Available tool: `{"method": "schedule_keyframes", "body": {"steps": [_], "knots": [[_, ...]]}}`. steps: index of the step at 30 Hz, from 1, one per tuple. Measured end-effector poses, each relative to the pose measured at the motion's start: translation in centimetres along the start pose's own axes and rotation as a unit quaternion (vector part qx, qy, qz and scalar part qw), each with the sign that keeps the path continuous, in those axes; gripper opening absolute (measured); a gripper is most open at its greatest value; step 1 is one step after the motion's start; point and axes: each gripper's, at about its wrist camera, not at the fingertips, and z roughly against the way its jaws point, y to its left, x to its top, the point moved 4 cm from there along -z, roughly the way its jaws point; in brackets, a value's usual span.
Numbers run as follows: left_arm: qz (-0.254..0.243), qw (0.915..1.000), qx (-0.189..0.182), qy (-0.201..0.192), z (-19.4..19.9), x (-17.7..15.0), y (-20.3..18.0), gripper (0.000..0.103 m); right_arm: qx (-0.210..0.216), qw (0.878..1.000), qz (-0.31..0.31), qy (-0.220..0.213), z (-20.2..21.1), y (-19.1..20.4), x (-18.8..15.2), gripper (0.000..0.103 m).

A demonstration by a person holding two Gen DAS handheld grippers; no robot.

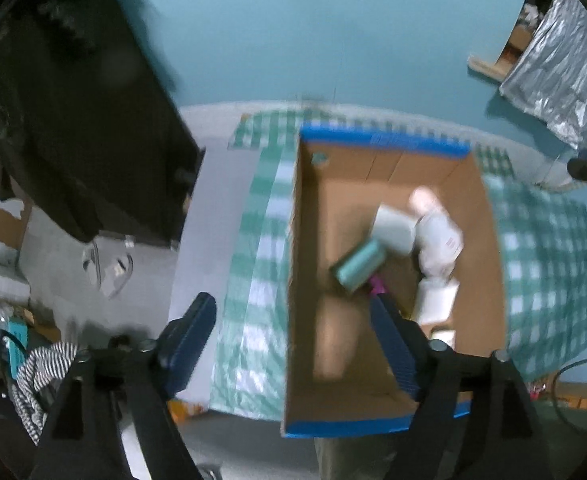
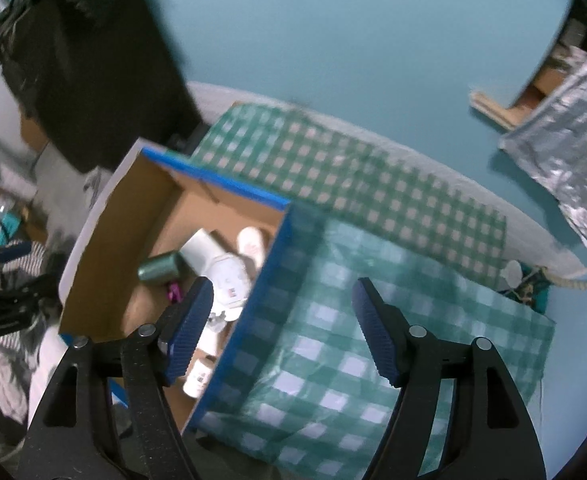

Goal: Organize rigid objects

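You look nearly done: the bottles (image 1: 437,236) and teal cylinder (image 1: 359,266) lie inside the cardboard box (image 1: 305,280), the checked cloth (image 2: 333,360) at its 3 o'clock bare, both grippers' fingers (image 2: 189,328) spread empty

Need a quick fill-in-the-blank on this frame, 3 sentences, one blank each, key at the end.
1. The teal cylinder lies inside the ____ box.
2. The box's rim is edged with ____ tape.
3. Both the left tool and the right tool are ____, holding nothing.
4. The box sits on a green and white ____ cloth.

Missing words: cardboard; blue; open; checked
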Motion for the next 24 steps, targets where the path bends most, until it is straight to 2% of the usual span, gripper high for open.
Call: {"method": "schedule_keyframes", "body": {"steps": [3, 11, 14, 16, 19, 24], "knots": [[-0.010, 0.9997, 0.002, -0.024, 1.9, 1.5, -1.5, 0.089, -0.014, 0.999, -0.021, -0.029, 2.3, -1.5, -0.3, 0.072], [-0.061, 0.9948, 0.025, -0.077, 6.2, 3.4, -5.9, 0.094, -0.047, 0.993, -0.055, -0.094, 7.6, -4.5, -1.2, 0.072], [-0.076, 0.9922, 0.022, -0.096, 7.8, 3.9, -7.5, 0.095, -0.057, 0.991, -0.060, -0.107, 9.0, -5.2, -1.6, 0.072], [-0.076, 0.9907, 0.015, -0.112, 8.9, 4.0, -8.4, 0.102, -0.059, 0.989, -0.066, -0.116, 9.7, -5.6, -1.9, 0.072], [-0.071, 0.9872, 0.019, -0.141, 10.0, 4.3, -9.3, 0.102, -0.059, 0.987, -0.077, -0.128, 10.6, -6.4, -2.5, 0.072], [-0.064, 0.9868, 0.002, -0.148, 10.5, 4.2, -10.5, 0.102, -0.061, 0.986, -0.079, -0.135, 11.3, -7.3, -3.5, 0.072]]}}
